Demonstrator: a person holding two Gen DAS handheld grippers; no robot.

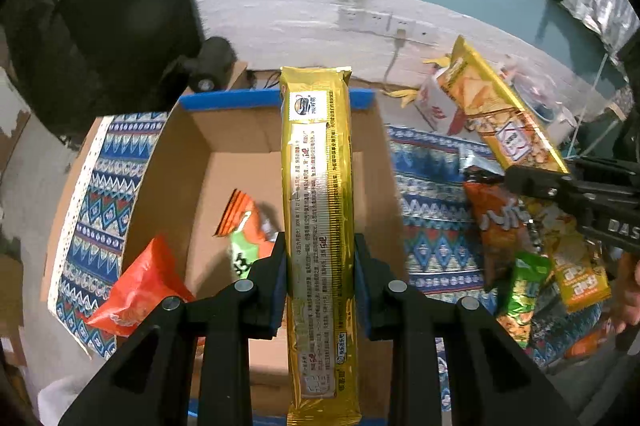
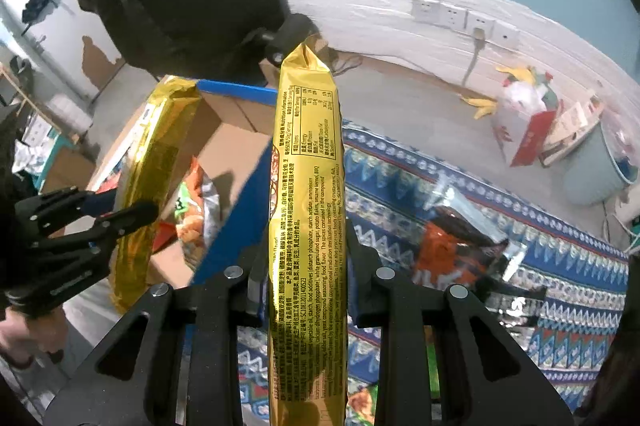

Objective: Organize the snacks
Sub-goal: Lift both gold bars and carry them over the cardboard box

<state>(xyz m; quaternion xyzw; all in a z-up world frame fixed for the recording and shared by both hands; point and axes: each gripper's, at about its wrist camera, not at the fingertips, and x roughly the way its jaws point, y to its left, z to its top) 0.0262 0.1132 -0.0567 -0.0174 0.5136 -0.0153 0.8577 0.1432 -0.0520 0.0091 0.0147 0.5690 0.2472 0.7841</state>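
1. Left tool point(image 1: 320, 266): its jaws are pressed onto a long gold packet point(image 1: 318, 210), pinching it across the width. The packet stands lengthwise between the jaws, printed back facing the camera.
2. Right tool point(image 2: 306, 258): its jaws are clamped on a second gold packet point(image 2: 308, 186), also held lengthwise, with the nutrition table toward the far end.
3. Cardboard box point(image 1: 224, 138): it lies directly beyond the left tool, open at the top, with blue tape along its far rim. The left tool's packet hangs over the box interior.
4. Box contents: an orange-and-green snack bag point(image 1: 244, 226) lies on the box floor, left of the held packet. A red-orange bag point(image 1: 140, 290) leans at the near left wall.
5. Patterned cloth point(image 1: 432, 218): a blue zigzag-print cloth covers the surface under and right of the box.
6. Loose snacks: to the right of the box, an orange bag point(image 2: 452, 246) with a dark top lies on the cloth, apart from the box.
7. In the left wrist view, the right tool's packet shows at the right, above a pile of orange, green and yellow bags point(image 1: 520, 266).
8. Far zone: a white wall with sockets point(image 2: 452, 14) and a red-and-white bag point(image 2: 520, 130) stand beyond the cloth.
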